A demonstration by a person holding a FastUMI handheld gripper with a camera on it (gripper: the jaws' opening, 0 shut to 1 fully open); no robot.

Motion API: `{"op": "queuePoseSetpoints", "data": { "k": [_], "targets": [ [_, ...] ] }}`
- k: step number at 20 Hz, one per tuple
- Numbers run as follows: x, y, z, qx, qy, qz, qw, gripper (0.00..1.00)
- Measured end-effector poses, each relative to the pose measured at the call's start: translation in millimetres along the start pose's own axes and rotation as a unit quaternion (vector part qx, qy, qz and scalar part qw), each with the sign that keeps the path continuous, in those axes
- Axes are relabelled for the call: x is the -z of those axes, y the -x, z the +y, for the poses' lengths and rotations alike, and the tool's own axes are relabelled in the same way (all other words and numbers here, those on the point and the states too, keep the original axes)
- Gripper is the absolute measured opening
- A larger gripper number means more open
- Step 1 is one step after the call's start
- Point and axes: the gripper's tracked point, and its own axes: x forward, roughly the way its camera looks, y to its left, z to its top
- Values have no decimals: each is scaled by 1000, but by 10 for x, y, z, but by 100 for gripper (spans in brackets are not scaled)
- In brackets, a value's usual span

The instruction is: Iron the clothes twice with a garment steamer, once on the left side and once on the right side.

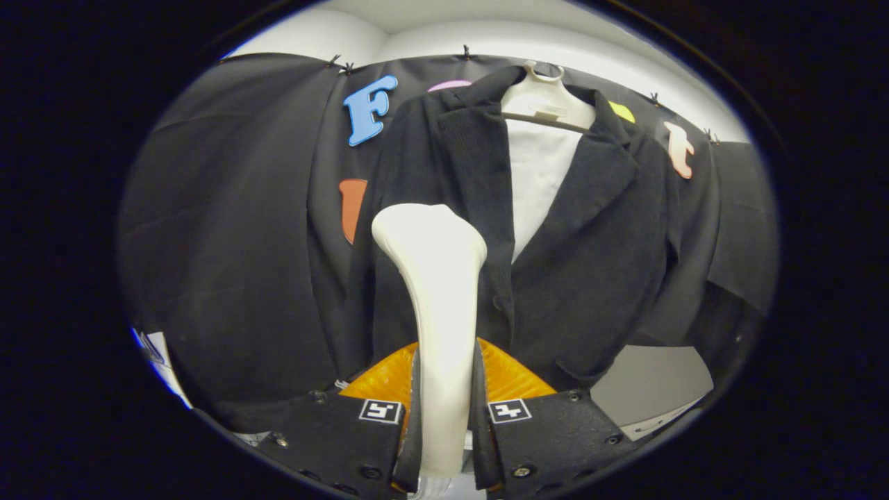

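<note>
A dark jacket (pixel 590 257) hangs open on a white hanger (pixel 549 104), with a white panel (pixel 538 180) showing between its lapels. My gripper (pixel 444 410) is shut on the handle of a white garment steamer (pixel 437 278), both fingers pressing its narrow neck. The steamer stands upright from between the fingers, and its broad head (pixel 427 232) is against or just in front of the jacket's left front panel, beside the left lapel (pixel 479 173). I cannot tell whether the head touches the cloth.
Black cloth (pixel 229 229) hangs as the booth wall behind and to both sides of the jacket. A pale surface (pixel 653 389) shows below the jacket's right hem. White ceiling (pixel 444 28) runs above the cloth.
</note>
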Motion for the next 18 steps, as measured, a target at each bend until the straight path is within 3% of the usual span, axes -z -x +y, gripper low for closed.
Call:
{"op": "queuePoseSetpoints", "data": {
  "k": [18],
  "targets": [
    [1422, -66, 118, -17, -1, 87, 996, 32]
  ]
}}
